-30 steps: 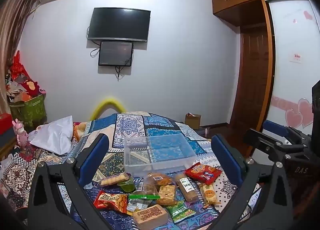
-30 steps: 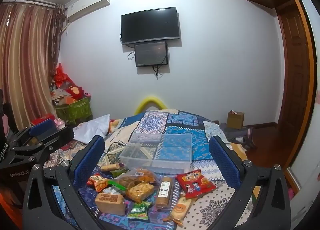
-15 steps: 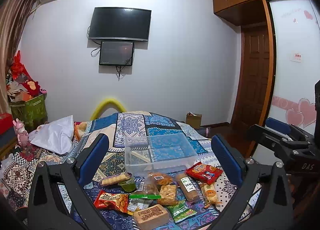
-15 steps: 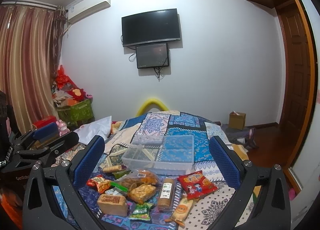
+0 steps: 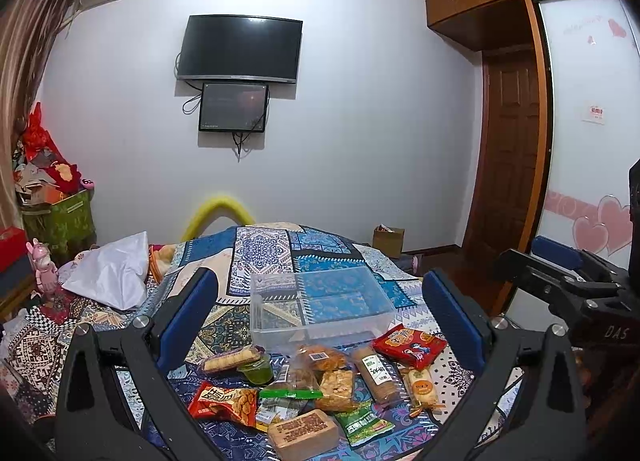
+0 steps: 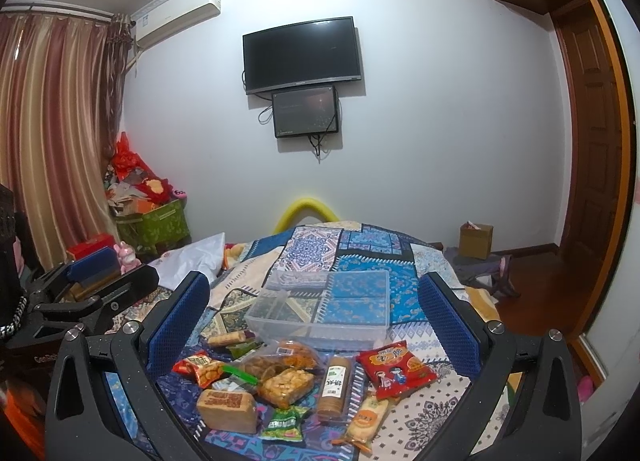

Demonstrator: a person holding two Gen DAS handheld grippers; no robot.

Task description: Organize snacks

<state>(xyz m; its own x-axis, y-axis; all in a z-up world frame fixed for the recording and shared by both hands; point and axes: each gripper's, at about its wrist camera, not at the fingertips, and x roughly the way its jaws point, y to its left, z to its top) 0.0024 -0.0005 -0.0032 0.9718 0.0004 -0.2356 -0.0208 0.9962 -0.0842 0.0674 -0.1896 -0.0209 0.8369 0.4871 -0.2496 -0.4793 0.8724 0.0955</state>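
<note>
A clear plastic bin (image 5: 320,307) (image 6: 324,307) sits empty on the patterned bedspread (image 5: 264,249). In front of it lie several snacks: a red chip bag (image 5: 408,343) (image 6: 394,369), a brown cake block (image 5: 302,433) (image 6: 226,409), a tall biscuit roll (image 5: 378,375) (image 6: 334,385), a red peanut pack (image 5: 224,401) (image 6: 198,367) and a green pack (image 5: 360,425) (image 6: 286,423). My left gripper (image 5: 320,325) hangs open above the pile, holding nothing. My right gripper (image 6: 314,325) is open too, also above the snacks.
A white bag (image 5: 110,271) lies on the bed's left side. The right gripper's body (image 5: 572,289) shows at the right of the left wrist view. A green box of clutter (image 6: 156,221) stands by the curtain. A cardboard box (image 6: 474,239) sits on the floor.
Both cameras have tilted slightly, so the room sits a little lower in view. The snacks and the bin have not moved. Both grippers stay open.
</note>
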